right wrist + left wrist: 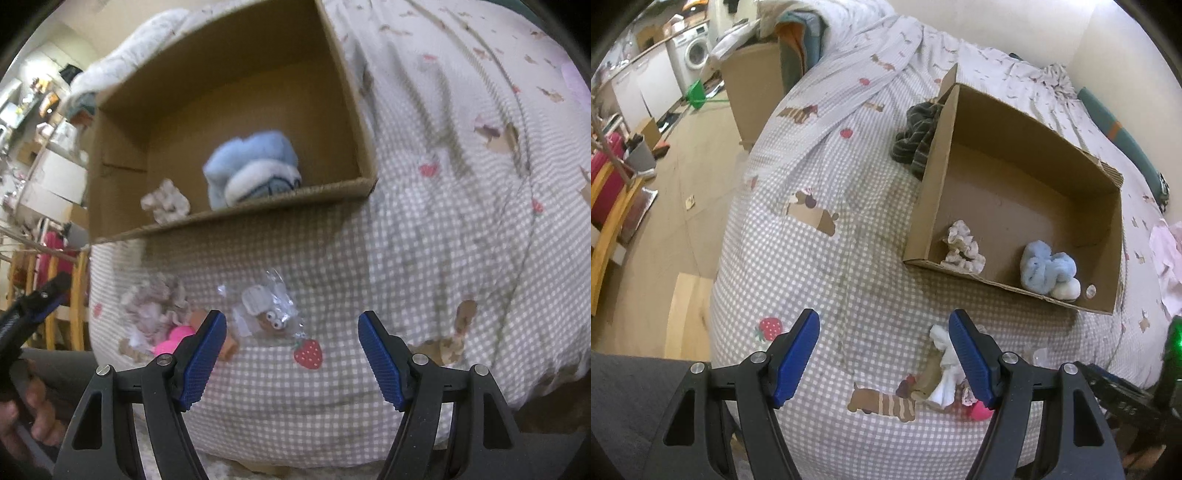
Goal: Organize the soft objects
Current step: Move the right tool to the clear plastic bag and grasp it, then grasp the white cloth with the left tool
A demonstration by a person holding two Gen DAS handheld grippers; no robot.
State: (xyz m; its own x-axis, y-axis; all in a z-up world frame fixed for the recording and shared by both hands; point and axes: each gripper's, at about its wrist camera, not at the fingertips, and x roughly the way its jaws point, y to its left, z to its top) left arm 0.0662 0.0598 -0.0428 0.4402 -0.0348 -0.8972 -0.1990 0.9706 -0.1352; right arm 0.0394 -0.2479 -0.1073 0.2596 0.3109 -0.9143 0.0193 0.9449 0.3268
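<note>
My left gripper [884, 356] and right gripper [291, 356] both hold their jaws open and empty above the checked bedspread [820, 266]. A bagged toy [271, 314] lies just ahead of the right jaws; ruffled cloth [945, 373] lies beside the left. Beyond, the cardboard box [1027, 184] contains a blue plush [1049, 267] and scrunchie [962, 247].
</note>
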